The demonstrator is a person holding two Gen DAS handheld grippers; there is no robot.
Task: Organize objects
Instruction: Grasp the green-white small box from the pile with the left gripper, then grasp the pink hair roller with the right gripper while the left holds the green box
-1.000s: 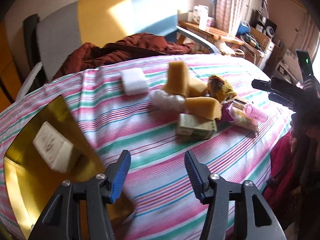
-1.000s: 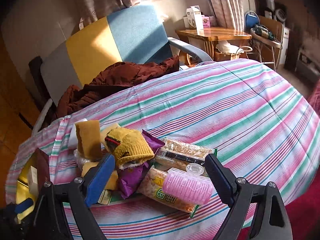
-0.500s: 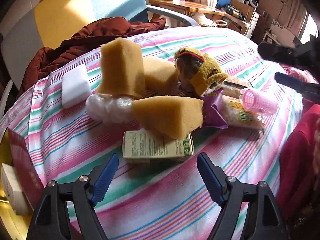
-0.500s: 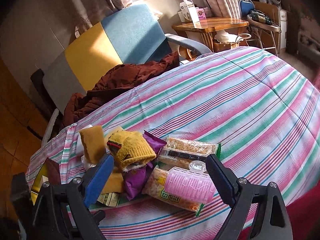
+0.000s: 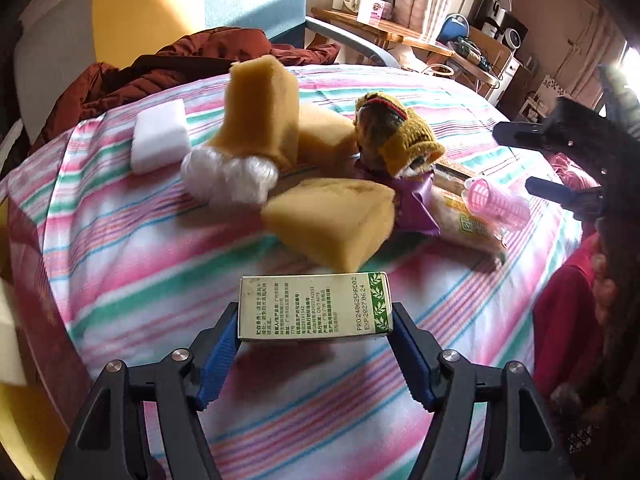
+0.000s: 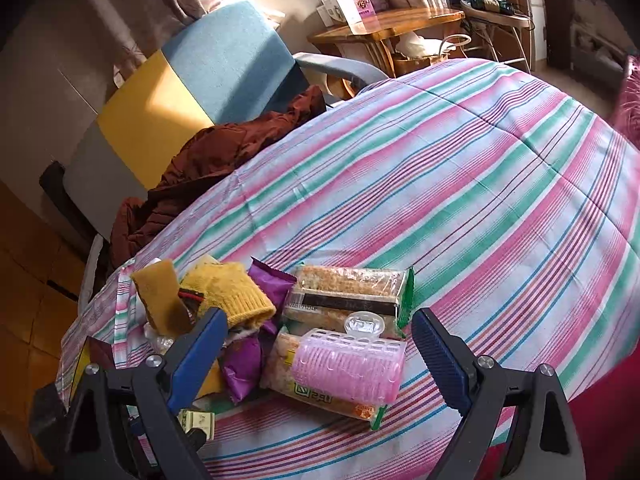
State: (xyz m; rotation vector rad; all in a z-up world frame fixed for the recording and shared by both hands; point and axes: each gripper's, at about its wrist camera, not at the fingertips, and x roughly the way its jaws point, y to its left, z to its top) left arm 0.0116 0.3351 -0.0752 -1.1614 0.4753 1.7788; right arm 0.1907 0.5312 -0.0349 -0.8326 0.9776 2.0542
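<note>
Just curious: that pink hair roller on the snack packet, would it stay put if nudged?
Probably not. The pink hair roller is a cylinder lying on its side atop a sloping snack packet, so it would likely roll. It looks hollow, probably light.

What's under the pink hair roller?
The pink hair roller lies on a clear snack packet, which lies on the striped cloth. Anything beneath that packet is hidden.

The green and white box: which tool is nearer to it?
Left. The left tool has the box between its fingers; the right tool hovers at the pink curler.
</note>
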